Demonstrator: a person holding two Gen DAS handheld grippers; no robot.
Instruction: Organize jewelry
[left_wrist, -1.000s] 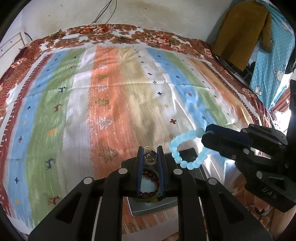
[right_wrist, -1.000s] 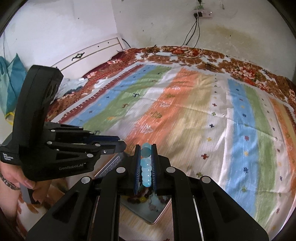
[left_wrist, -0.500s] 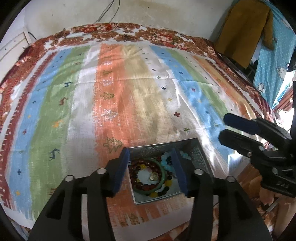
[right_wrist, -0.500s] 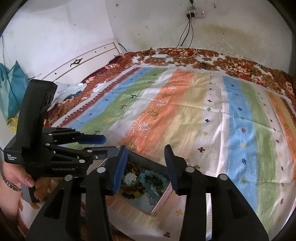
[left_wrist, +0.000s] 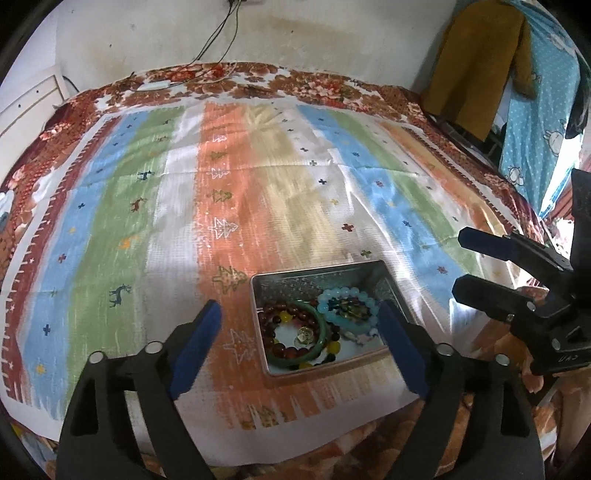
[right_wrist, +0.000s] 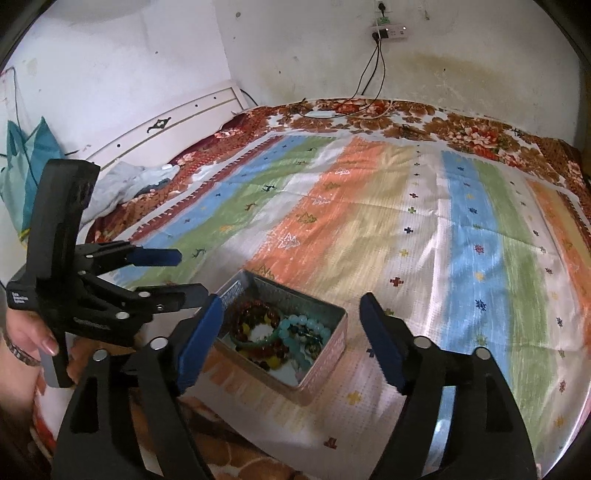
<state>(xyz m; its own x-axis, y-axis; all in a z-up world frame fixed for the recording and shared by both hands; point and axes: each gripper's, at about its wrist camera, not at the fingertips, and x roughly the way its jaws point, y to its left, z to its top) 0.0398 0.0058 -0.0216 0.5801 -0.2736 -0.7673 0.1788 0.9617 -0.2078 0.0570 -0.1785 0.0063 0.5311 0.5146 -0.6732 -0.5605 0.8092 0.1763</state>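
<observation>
- The left gripper (left_wrist: 299, 341) stood wide and its jaws were opening, with nothing pressed between its blue pads (left_wrist: 194, 347); a second earlier it had been clamped narrow on a dark red bead bracelet with a gold charm.
- That dark red bead bracelet (left_wrist: 280, 332) lay in the metal tin (left_wrist: 317, 275), tangled with a green bangle (left_wrist: 314, 350) and some yellow beads (left_wrist: 284, 317); the gold charm (left_wrist: 306, 334) rested inside the ring of the bangle.
- The right gripper (right_wrist: 290, 341) was likewise wide, its jaws opening and empty; a second earlier it had pinched a pale blue bead bracelet and held it up beside the left gripper.
- The pale blue bead bracelet (left_wrist: 349, 306) sat in the tin too, on the side toward the right gripper, partly over darker beads; half a second earlier both bracelets were already in the tin and both pairs of jaws were only half parted.
- The tin rested near the front edge of the striped bedspread (left_wrist: 258, 192); it had kept its place on the orange stripe while both grippers had drawn back from it, so that more of the bed and the far wall showed in each wrist view.
- From the right wrist view the left gripper hung just left of the tin, apart from it, gripped by a hand (right_wrist: 26, 339) at the frame's edge; a power strip (right_wrist: 388, 31) with cables hung on the wall behind.
</observation>
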